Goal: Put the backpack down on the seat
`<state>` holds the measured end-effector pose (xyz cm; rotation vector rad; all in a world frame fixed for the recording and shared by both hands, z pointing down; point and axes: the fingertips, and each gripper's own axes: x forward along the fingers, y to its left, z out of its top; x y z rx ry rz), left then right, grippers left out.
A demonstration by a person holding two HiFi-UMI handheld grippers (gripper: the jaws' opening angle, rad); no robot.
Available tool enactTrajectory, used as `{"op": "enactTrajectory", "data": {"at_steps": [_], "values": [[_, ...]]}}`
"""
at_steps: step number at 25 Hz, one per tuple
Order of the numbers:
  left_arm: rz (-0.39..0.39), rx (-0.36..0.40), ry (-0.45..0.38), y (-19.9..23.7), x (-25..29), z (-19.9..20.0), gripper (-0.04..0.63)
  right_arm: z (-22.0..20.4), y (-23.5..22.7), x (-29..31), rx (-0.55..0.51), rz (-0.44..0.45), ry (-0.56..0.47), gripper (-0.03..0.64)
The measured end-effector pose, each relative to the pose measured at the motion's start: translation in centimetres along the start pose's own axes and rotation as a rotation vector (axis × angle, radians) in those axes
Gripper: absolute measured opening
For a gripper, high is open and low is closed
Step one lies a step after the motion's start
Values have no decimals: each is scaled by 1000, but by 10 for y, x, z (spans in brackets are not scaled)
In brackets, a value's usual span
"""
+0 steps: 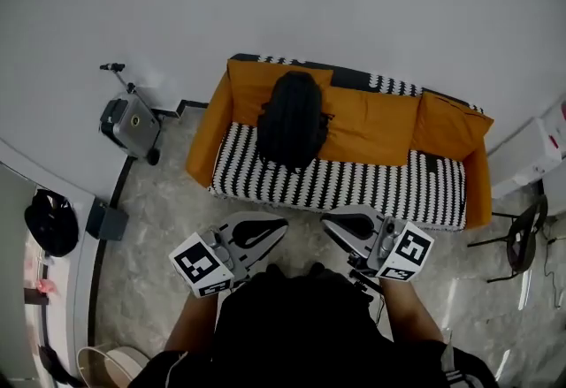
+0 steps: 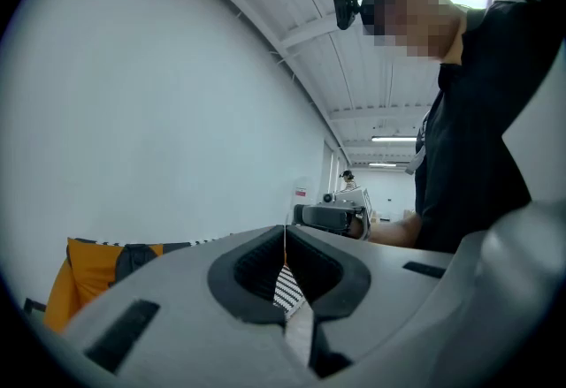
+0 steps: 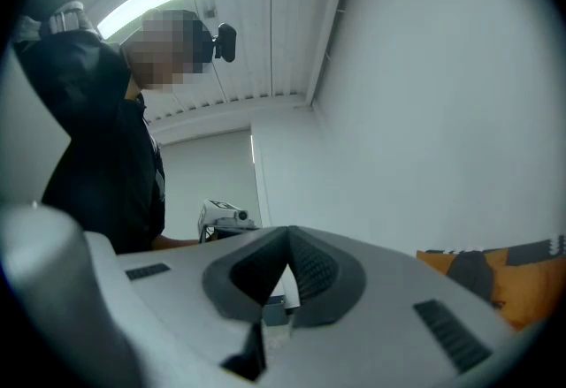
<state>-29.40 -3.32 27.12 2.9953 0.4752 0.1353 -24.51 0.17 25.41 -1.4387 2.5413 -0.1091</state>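
On sofa [image 1: 371, 174], upright black backpack [image 1: 292, 119]

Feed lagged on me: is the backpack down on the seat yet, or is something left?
Looks done: the black backpack rests on the striped seat, leaning on the orange back cushion. Nothing in hand: the left gripper and right gripper hang short of the seat, fingers together, empty. Nothing appears left.
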Motion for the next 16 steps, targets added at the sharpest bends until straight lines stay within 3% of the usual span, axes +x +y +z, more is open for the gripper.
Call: {"op": "enactTrajectory", "data": {"at_steps": [4,10,16], "values": [[-8,-60,10,9,-21,-3,25,-6,1,20,-14,-36,-1,26],[-31,-17,-13,37,-34,-10,25,-8,-5,35,-44,-88,15,26],[-68,-50,2,45,-39,-20,25,-18,-13,35,-38,-159,22,26]]}}
